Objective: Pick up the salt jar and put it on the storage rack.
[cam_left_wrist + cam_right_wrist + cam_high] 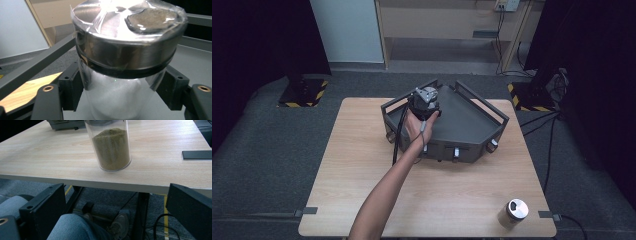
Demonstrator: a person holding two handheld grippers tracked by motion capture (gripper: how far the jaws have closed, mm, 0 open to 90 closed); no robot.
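Black pads (71,88) of my left gripper (120,95) press on the clear wall of a jar of white powder (117,97), one on each side, so the jaws are clenched on it. The jar stands upright in the grip, and its steel lid (125,47) sits on top under a wrinkled film of clear plastic. Behind the jar I see the grey floor of the metal tray (197,60) and one of its rails running off to the left.

From the high view, the left gripper (426,102) sits over the near-left part of the tray (472,117), with the hand (417,125) and forearm reaching in from the bottom edge. The tray rests on the far half of the wooden table (362,165).

My right gripper (115,207) hangs below the table edge, above a knee in blue jeans (72,228); its jaws stand wide apart with nothing between them. Ahead of it, a second jar (111,147) holding a brownish-green powder stands upright near the table's front edge; I see the same jar (513,213) at the near-right corner of the table, well apart from the tray.
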